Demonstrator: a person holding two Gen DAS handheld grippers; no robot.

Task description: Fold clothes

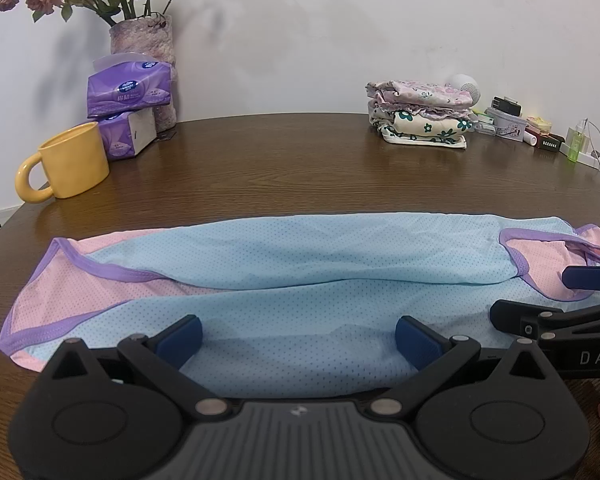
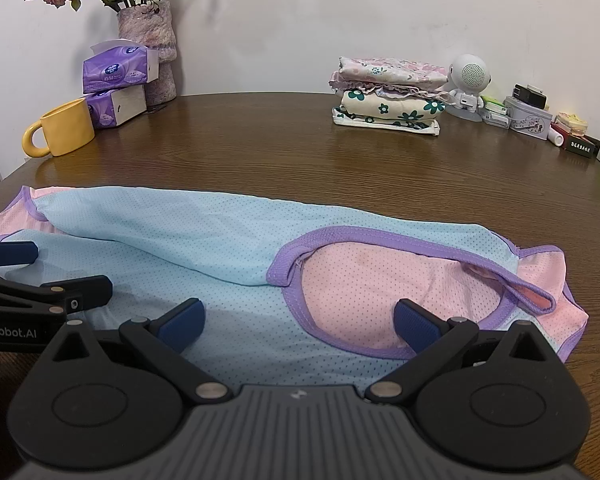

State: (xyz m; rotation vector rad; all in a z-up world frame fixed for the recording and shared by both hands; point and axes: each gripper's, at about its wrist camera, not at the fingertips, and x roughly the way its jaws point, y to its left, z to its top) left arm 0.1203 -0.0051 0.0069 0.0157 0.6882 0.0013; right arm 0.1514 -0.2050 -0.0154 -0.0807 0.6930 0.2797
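A light-blue mesh garment (image 1: 300,256) (image 2: 180,232) with pink panels and purple trim lies flat across the near part of the brown table (image 1: 260,168), folded lengthwise. My left gripper (image 1: 298,338) is open over the blue near edge, with nothing between its pads. My right gripper (image 2: 299,326) is also open, straddling the border between the blue cloth and the pink armhole panel (image 2: 360,292). Each gripper shows in the other's view: the right gripper (image 1: 556,296) at the right edge, the left gripper (image 2: 48,270) at the left edge. I cannot tell whether the pads touch the cloth.
A stack of folded floral clothes (image 1: 420,116) (image 2: 388,96) sits at the back right. Beside it are a white speaker figure (image 2: 470,80) and several small boxes and bottles. A yellow mug (image 1: 72,160), purple tissue packs (image 1: 128,92) and a flower vase (image 1: 144,40) stand at the back left.
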